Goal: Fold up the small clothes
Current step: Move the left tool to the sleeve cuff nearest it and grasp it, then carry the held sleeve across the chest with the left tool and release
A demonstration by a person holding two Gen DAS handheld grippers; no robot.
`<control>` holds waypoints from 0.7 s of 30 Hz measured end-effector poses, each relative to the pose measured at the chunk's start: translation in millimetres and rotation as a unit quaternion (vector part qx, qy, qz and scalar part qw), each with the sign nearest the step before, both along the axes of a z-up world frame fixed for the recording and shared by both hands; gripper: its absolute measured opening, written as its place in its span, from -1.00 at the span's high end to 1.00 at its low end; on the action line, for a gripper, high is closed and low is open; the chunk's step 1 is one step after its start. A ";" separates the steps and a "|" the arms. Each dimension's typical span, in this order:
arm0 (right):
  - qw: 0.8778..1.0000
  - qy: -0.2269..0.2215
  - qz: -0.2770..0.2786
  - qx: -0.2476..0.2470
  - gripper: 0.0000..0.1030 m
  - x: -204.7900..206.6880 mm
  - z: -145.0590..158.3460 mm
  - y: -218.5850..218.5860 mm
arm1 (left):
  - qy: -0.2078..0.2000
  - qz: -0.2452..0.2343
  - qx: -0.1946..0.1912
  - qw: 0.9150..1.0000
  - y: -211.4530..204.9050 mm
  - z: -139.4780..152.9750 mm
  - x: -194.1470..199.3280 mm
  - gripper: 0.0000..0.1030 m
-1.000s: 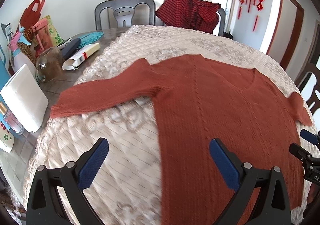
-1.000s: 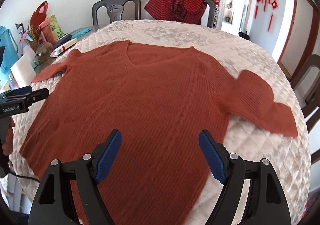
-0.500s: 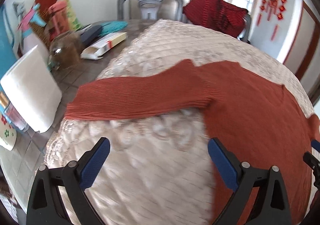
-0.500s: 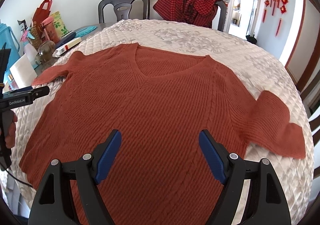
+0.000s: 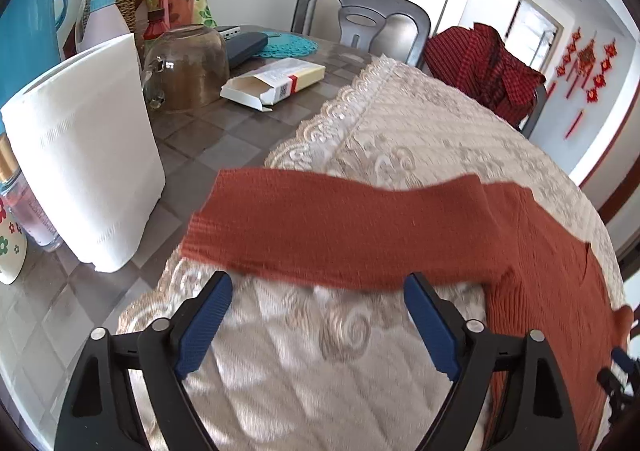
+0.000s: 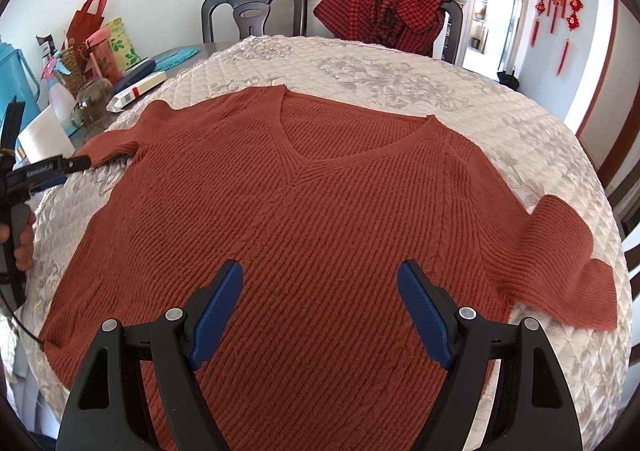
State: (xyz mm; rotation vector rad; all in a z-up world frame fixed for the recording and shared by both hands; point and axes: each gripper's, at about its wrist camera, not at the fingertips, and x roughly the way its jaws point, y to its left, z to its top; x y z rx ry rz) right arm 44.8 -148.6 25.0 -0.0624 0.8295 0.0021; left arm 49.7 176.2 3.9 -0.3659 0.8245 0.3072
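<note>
sweater sleeve (image 5: pixel 340 227) just beyond left hand-held gripper (image 5: pixel 318 287) — jaws apart, closing

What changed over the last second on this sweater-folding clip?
The left gripper swung left from the sweater body to its left sleeve; its jaws have just been closing, with nothing gripped yet. The right gripper stays open over the hem, and the sweater lies flat as before.

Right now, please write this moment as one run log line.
stage: approaching sleeve | left gripper: open, jaws just closing, nothing between | right gripper: open above sweater | sleeve: flat on quilted cloth
</note>
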 end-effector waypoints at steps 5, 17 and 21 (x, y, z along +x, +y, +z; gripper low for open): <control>1.000 -0.005 -0.002 0.002 -0.55 -1.3 2.8 -1.0 | 0.003 0.035 0.013 0.999 9.9 -0.6 8.9 -0.08; 1.000 -0.016 -0.012 0.016 -0.55 -12.7 5.5 -11.3 | -0.073 -0.021 0.019 0.997 -17.4 49.0 19.6 0.78; 0.999 -0.024 -0.023 0.031 -0.55 -16.4 8.4 -19.0 | -0.118 -0.111 0.018 0.987 -70.1 80.3 34.1 0.78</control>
